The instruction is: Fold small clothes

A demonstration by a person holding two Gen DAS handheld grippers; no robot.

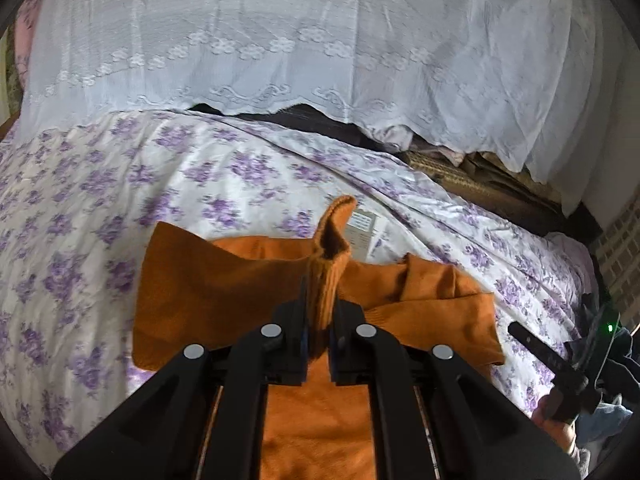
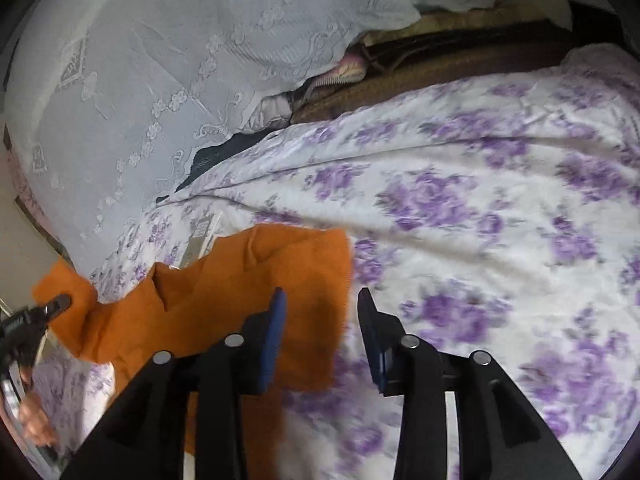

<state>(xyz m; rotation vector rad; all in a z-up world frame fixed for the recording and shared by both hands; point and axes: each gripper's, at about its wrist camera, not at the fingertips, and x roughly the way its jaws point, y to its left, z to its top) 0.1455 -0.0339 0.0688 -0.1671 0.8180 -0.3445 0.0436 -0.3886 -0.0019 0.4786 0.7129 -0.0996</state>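
An orange knit garment (image 1: 224, 280) lies partly folded on the floral bedsheet (image 1: 120, 200). My left gripper (image 1: 320, 300) is shut on a ribbed edge of it, which stands up in a fold between the fingers. White care labels (image 1: 362, 228) show just behind that fold. In the right wrist view the orange garment (image 2: 240, 280) spreads to the left, and my right gripper (image 2: 322, 296) hovers open over its right edge with nothing pressed between the blue pads. The left gripper (image 2: 60, 302) shows at the far left, holding the cloth's corner.
A white lace cover (image 1: 280, 40) drapes over bedding at the back, with brown and dark layers (image 2: 440, 68) showing under its edge. The floral bedsheet (image 2: 480, 200) runs wide to the right. A person's hand (image 2: 36, 420) appears at the lower left.
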